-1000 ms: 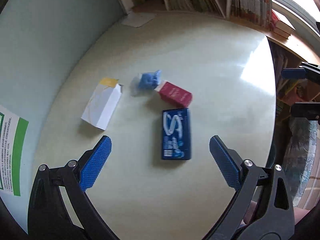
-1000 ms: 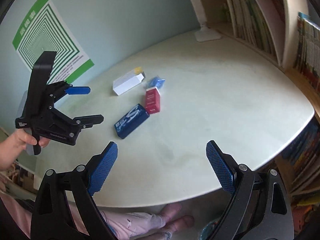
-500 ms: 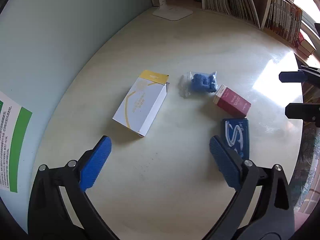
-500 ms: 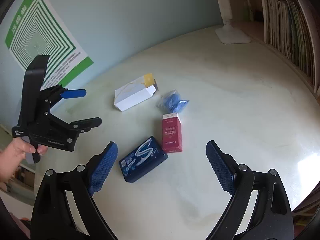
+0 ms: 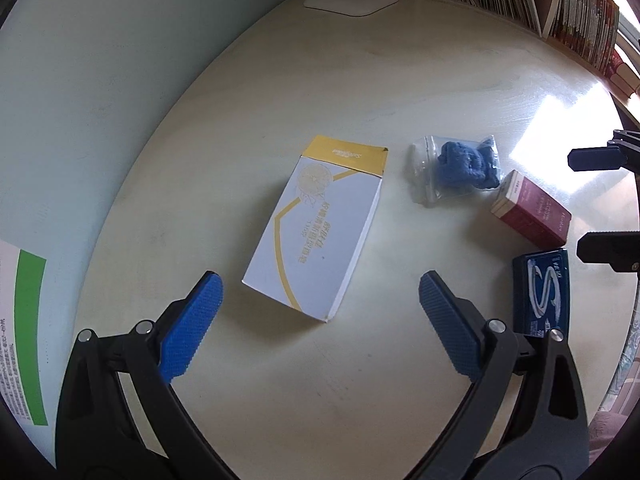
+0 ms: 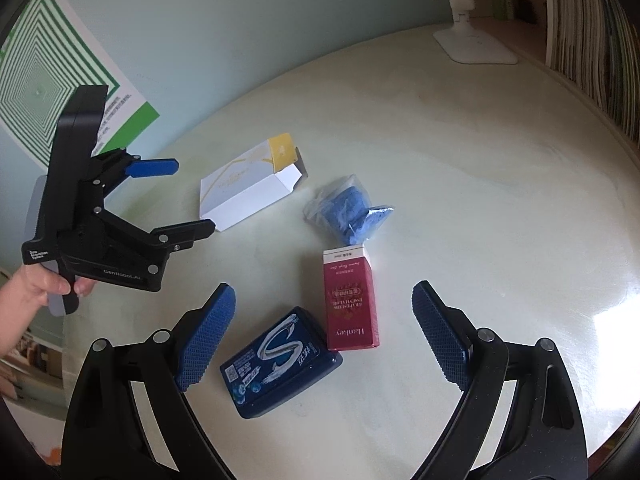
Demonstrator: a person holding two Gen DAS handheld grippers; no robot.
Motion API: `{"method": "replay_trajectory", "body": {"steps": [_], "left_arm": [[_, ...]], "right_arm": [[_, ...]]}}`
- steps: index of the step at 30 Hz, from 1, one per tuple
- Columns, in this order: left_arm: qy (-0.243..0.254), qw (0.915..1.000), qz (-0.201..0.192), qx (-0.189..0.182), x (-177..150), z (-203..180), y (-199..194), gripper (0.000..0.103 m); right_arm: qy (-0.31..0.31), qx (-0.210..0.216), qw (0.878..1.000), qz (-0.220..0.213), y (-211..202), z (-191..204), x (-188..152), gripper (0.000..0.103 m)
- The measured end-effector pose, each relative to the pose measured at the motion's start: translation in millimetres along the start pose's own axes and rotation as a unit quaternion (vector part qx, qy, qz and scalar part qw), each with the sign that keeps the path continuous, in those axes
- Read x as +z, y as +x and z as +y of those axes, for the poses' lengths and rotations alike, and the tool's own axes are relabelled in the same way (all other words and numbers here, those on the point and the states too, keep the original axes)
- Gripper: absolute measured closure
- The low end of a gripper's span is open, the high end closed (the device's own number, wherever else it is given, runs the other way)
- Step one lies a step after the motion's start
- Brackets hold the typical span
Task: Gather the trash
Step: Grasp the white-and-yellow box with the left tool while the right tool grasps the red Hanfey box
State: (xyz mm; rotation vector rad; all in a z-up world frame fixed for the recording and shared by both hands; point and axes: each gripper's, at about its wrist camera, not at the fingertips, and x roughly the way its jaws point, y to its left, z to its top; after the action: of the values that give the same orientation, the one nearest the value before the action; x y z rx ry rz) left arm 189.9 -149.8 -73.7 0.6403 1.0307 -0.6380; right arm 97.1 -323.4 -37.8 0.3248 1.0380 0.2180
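A: Your left gripper (image 5: pixel 320 300) gapes wide, empty, over the white-and-yellow carton (image 5: pixel 320 228)

B: Your right gripper (image 6: pixel 324 320) too, wide, above the blue gum box (image 6: pixel 280 364) and red carton (image 6: pixel 350 300)

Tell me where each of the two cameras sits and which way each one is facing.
Left wrist: rides the left gripper, angled steeply down at the white and yellow box on the table; its own open fingers show, and the right gripper's tips at the right edge.
Right wrist: rides the right gripper, angled down at the blue pack and red carton; its own open fingers show, plus the left gripper held in a hand.
Shared: the box, the bag of blue material, carton, pack and lamp base.
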Motion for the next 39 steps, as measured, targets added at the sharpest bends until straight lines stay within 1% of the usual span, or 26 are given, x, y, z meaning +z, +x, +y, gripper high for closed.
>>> {"method": "replay_trajectory", "body": {"steps": [7, 8, 9, 14, 16, 19, 20, 21, 23, 24, 25, 26, 27, 29, 31, 39], "left_arm": [[0.014, 0.9998, 0.004, -0.013, 10, 14, 22, 0.007], [0.015, 0.9997, 0.006, -0.017, 11, 16, 25, 0.007], [0.016, 0.9995, 0.008, -0.024, 12, 18, 28, 0.007], [0.024, 0.9991, 0.010, -0.035, 18, 21, 40, 0.007], [0.026, 0.9988, 0.011, -0.041, 20, 22, 46, 0.007], [0.028, 0.9985, 0.013, -0.046, 22, 23, 54, 0.007], [0.028, 0.9983, 0.013, -0.049, 22, 23, 57, 0.008], [0.028, 0.9981, 0.013, -0.053, 22, 23, 59, 0.011], [0.024, 0.9976, 0.010, -0.064, 23, 27, 64, 0.016], [0.018, 0.9970, 0.007, -0.074, 24, 29, 64, 0.019], [0.014, 0.9966, 0.004, -0.081, 25, 31, 64, 0.025], [0.011, 0.9961, 0.003, -0.087, 26, 33, 64, 0.033], [0.010, 0.9959, 0.001, -0.090, 27, 34, 64, 0.037], [0.015, 0.9965, -0.004, -0.082, 28, 33, 62, 0.041], [0.019, 0.9965, -0.011, -0.081, 27, 33, 57, 0.041], [0.026, 0.9969, -0.027, -0.069, 32, 25, 31, 0.041]], "right_arm": [[0.019, -0.014, 1.000, 0.008, 21, -4, 6, 0.015], [0.021, -0.016, 1.000, 0.009, 23, -4, 7, 0.016], [0.023, -0.018, 1.000, 0.011, 25, -5, 8, 0.020], [0.031, -0.025, 0.999, 0.020, 34, -9, 9, 0.022], [0.031, -0.031, 0.999, 0.027, 39, -11, 8, 0.028], [0.029, -0.036, 0.999, 0.026, 40, -14, 4, 0.031], [0.025, -0.038, 0.999, 0.025, 40, -13, 4, 0.031], [0.022, -0.043, 0.999, 0.024, 40, -13, 3, 0.032], [0.012, -0.054, 0.998, 0.021, 41, -12, 4, 0.041], [0.006, -0.057, 0.998, 0.021, 41, -12, 3, 0.049], [0.001, -0.062, 0.998, 0.019, 41, -12, 3, 0.055], [-0.003, -0.065, 0.998, 0.019, 41, -10, 2, 0.061], [-0.005, -0.066, 0.998, 0.019, 42, -9, 2, 0.070], [-0.010, -0.068, 0.998, 0.014, 41, -7, 2, 0.072], [-0.013, -0.070, 0.997, 0.003, 35, -5, -1, 0.073], [-0.011, -0.069, 0.997, -0.013, 15, -6, -5, 0.073]]}}
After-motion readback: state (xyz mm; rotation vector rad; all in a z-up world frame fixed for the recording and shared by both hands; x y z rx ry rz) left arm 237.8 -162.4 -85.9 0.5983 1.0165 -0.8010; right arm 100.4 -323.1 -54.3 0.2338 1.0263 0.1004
